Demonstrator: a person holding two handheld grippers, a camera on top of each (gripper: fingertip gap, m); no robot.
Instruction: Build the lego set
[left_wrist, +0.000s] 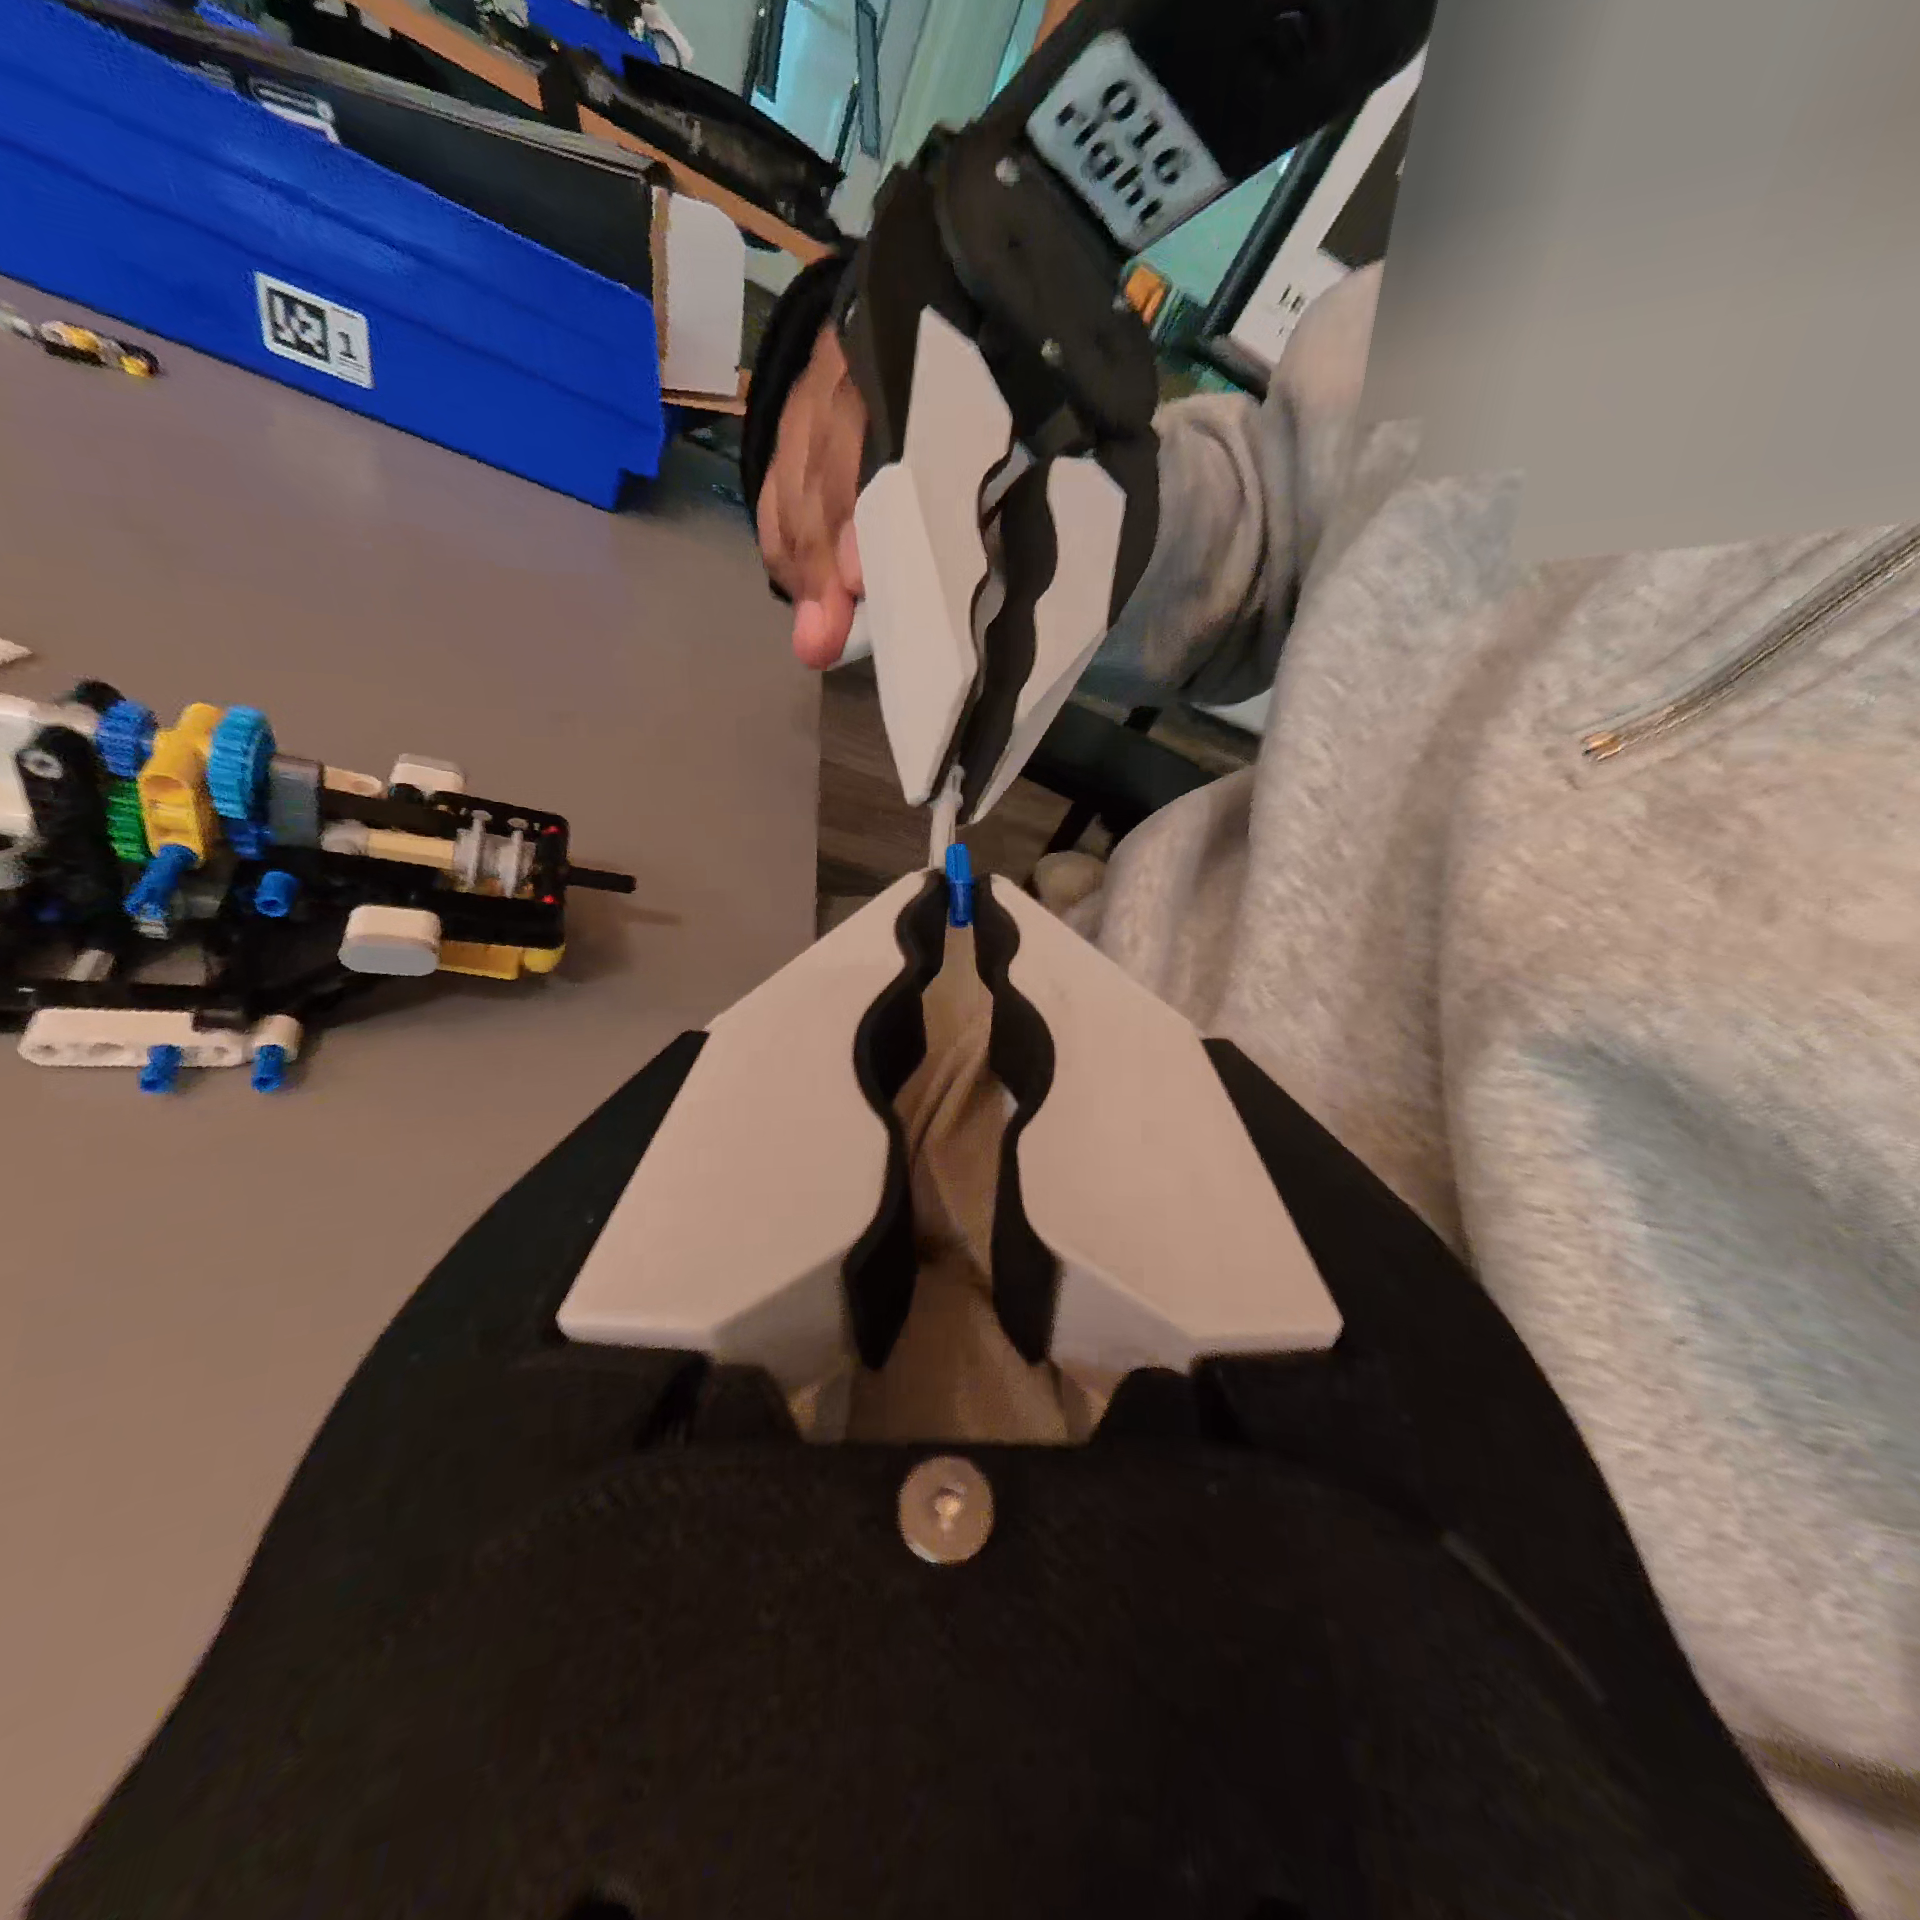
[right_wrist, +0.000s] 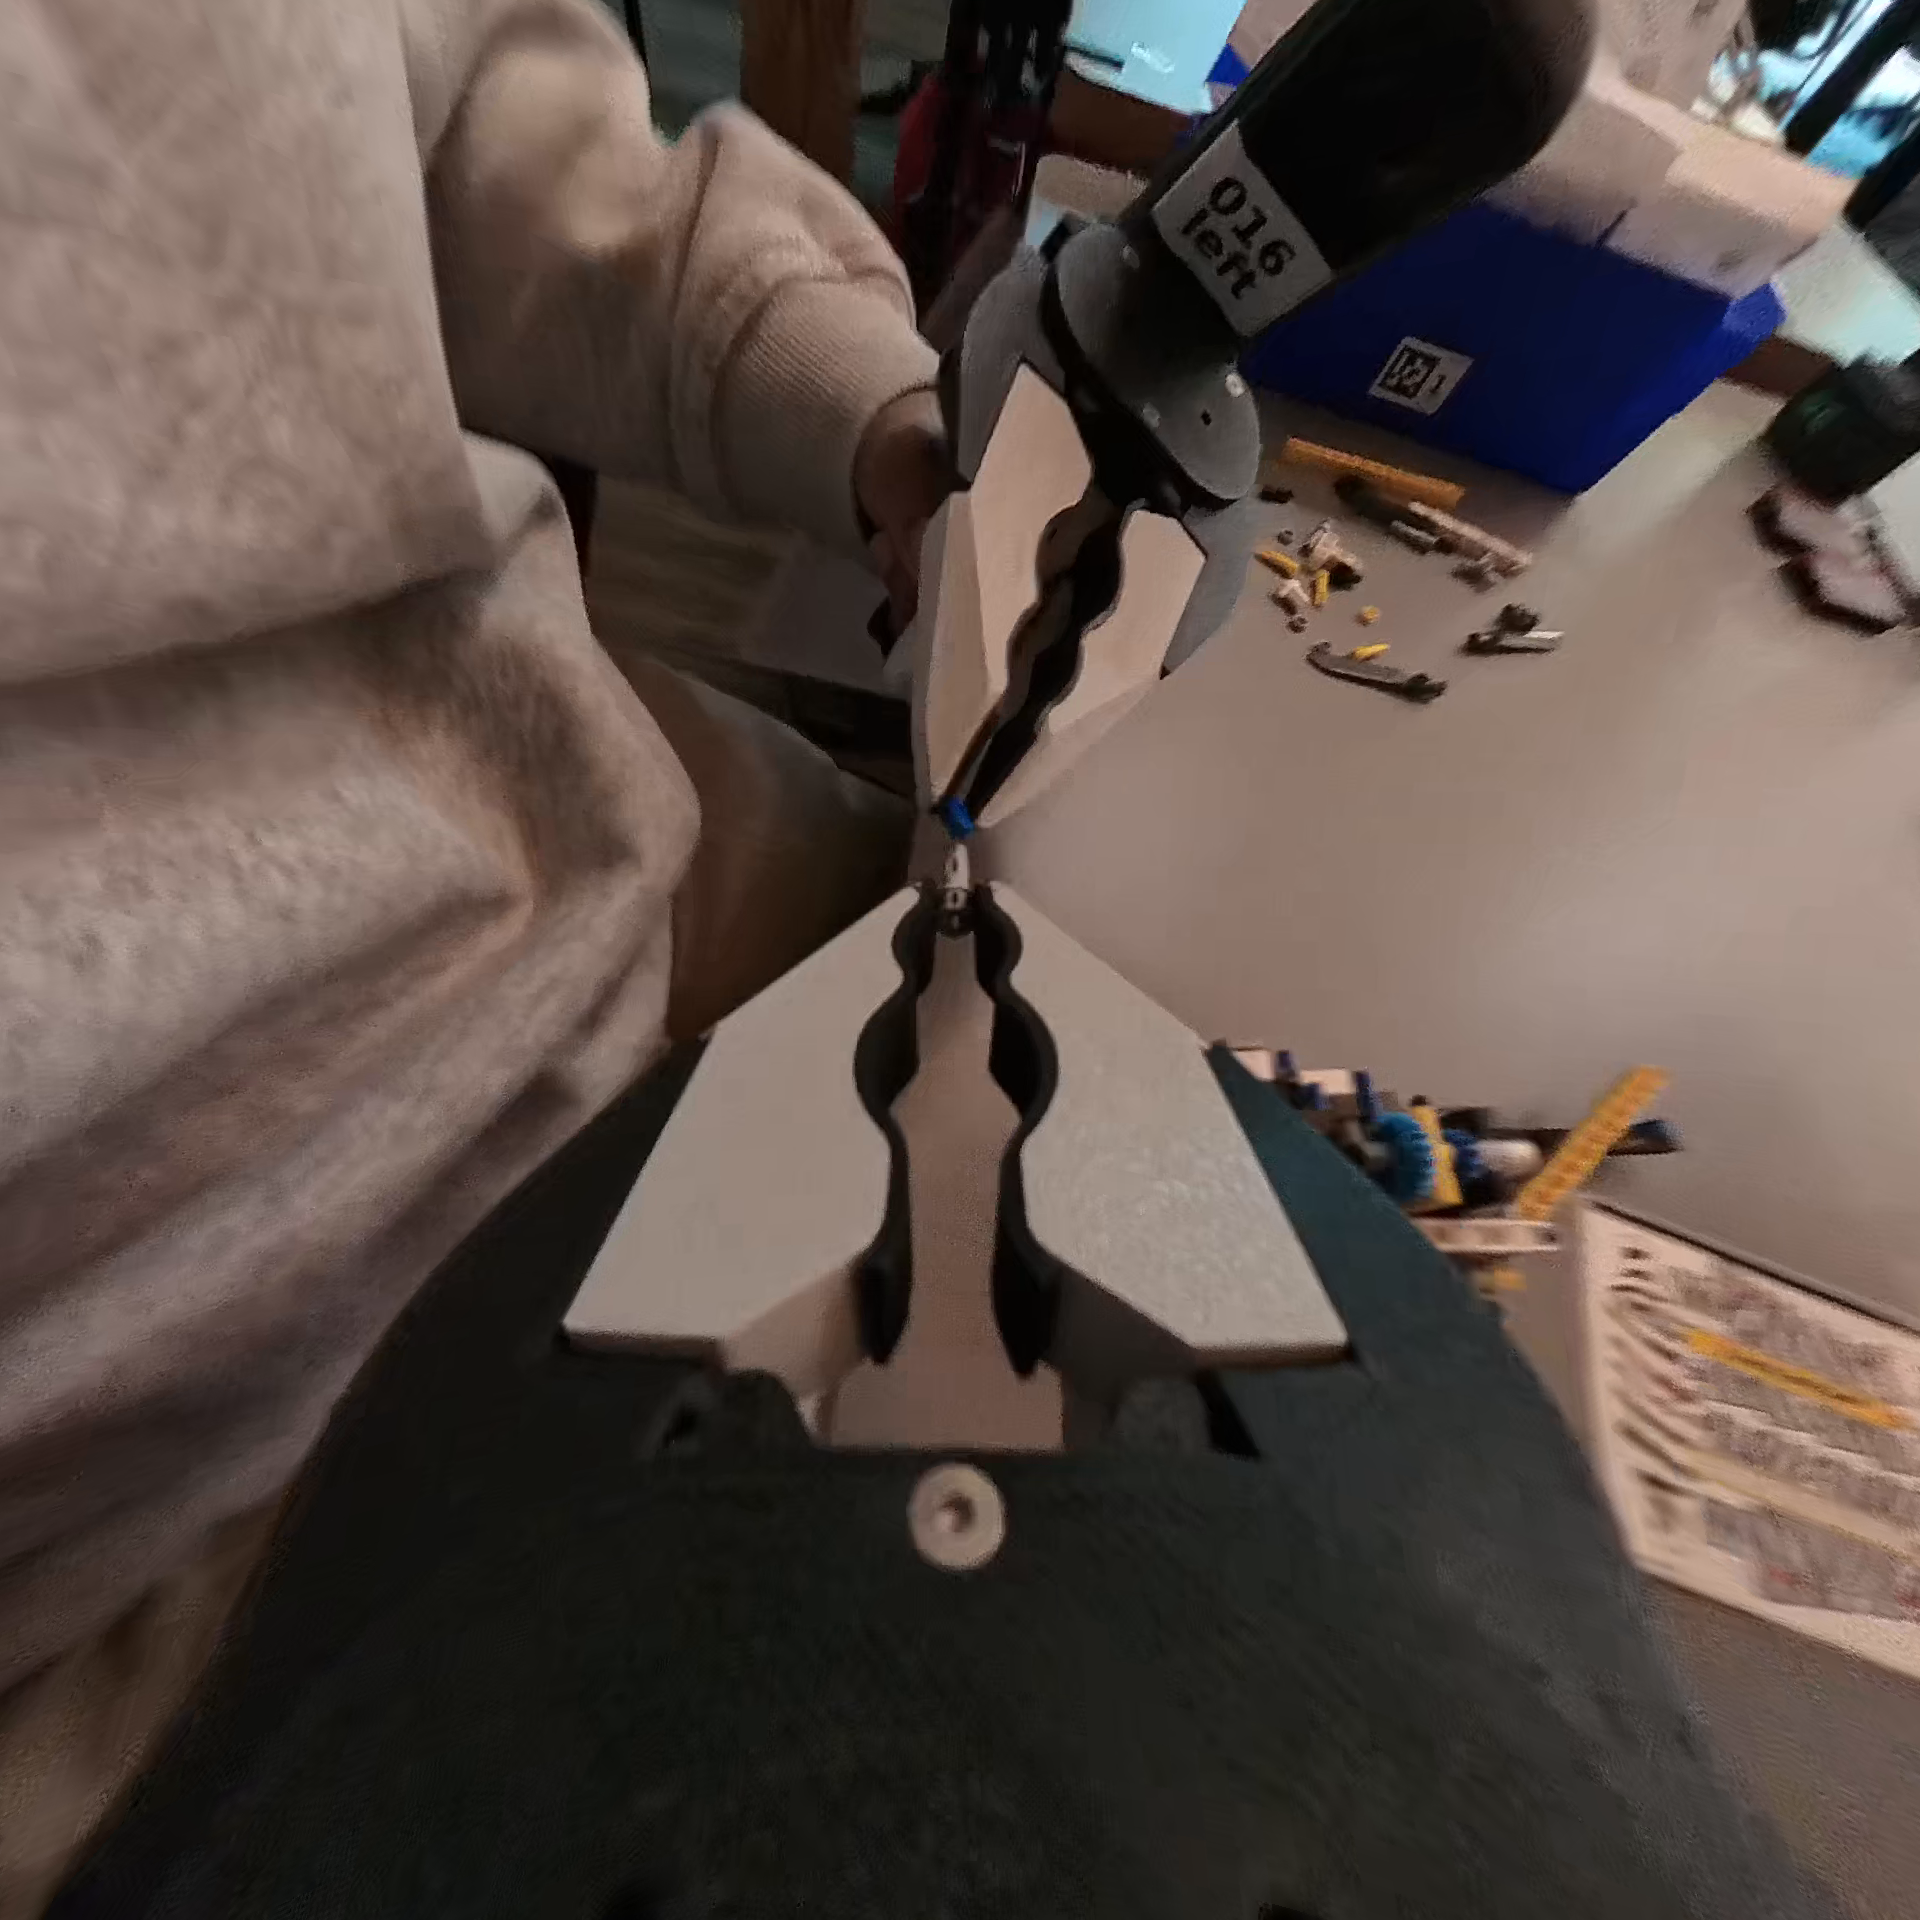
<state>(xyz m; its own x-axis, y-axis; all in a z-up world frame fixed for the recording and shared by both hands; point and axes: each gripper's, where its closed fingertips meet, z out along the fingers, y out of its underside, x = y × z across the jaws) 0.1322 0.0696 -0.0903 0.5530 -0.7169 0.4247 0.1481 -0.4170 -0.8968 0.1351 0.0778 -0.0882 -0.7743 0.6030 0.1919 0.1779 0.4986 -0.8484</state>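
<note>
Tools tip-to-tip off-table: left tool (left_wrist: 958, 896) pinching blue pin (left_wrist: 958, 883), right tool (right_wrist: 954, 902) white piece (right_wrist: 956, 868).

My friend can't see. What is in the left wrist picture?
The left gripper pinches a small blue plastic peg tip to tip with the right gripper, which holds a small white piece, above a person's lap. A half-built black, yellow and blue lego car sits on the grey table.
</note>
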